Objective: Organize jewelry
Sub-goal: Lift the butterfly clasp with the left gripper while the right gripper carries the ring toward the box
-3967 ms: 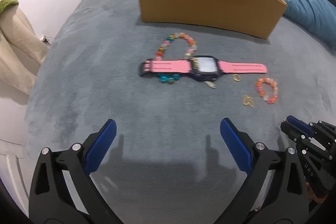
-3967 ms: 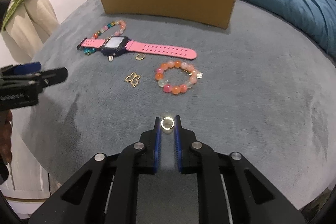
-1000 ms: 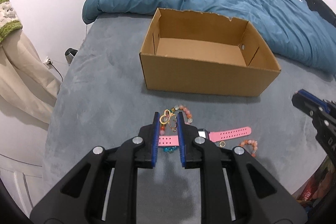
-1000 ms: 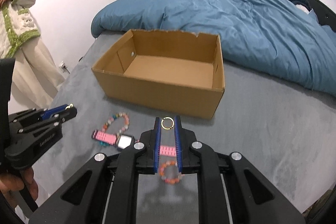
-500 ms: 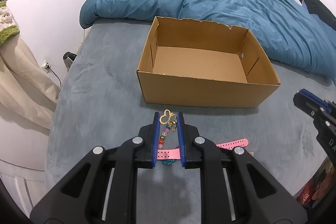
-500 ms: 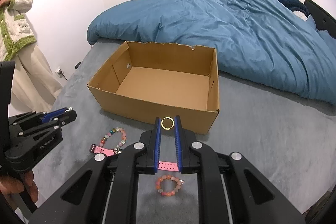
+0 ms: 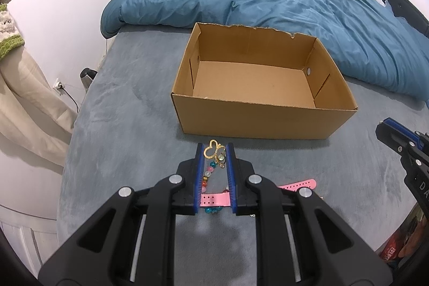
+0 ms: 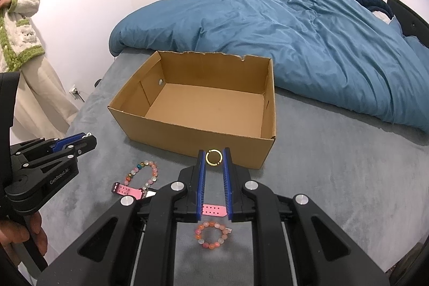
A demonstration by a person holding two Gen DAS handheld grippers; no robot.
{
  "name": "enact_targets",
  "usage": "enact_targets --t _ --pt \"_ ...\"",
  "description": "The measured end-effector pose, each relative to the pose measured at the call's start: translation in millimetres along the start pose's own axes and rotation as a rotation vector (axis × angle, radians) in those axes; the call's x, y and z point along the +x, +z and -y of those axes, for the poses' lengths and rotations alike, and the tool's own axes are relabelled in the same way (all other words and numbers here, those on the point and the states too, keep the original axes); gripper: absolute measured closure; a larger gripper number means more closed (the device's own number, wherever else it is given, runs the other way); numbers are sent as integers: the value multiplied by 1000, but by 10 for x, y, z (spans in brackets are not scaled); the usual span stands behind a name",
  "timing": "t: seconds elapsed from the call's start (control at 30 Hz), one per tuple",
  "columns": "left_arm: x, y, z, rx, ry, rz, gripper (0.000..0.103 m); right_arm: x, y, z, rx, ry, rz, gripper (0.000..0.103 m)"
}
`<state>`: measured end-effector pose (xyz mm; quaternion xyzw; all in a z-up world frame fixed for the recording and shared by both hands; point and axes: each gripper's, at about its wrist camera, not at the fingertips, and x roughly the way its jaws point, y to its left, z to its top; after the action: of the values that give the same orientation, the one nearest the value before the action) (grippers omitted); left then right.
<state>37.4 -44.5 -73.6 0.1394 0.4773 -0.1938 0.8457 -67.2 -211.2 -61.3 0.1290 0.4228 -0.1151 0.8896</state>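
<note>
My left gripper is shut on a gold butterfly-shaped charm, held above the grey bed cover just short of the open cardboard box. My right gripper is shut on a small gold ring, held in front of the box's near wall. On the cover below lie a pink watch, a multicoloured bead bracelet and an orange-pink bead bracelet. The watch strap and beads show between the left fingers. The box looks empty.
A blue duvet lies bunched behind the box. A person in a cream and green cardigan stands at the left by the wall. The left gripper shows in the right wrist view; the right gripper at the left view's right edge.
Both grippers have risen and moved toward the box, each still holding its piece. Four seconds ago the left gripper was open and empty near the cover; now it holds the gold charm.
</note>
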Motion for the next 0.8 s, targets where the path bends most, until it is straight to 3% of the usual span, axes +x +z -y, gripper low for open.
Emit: enact_targets --t 0.8 --pt "7 74 69 5 9 15 88 27 25 22 1 -3 1 90"
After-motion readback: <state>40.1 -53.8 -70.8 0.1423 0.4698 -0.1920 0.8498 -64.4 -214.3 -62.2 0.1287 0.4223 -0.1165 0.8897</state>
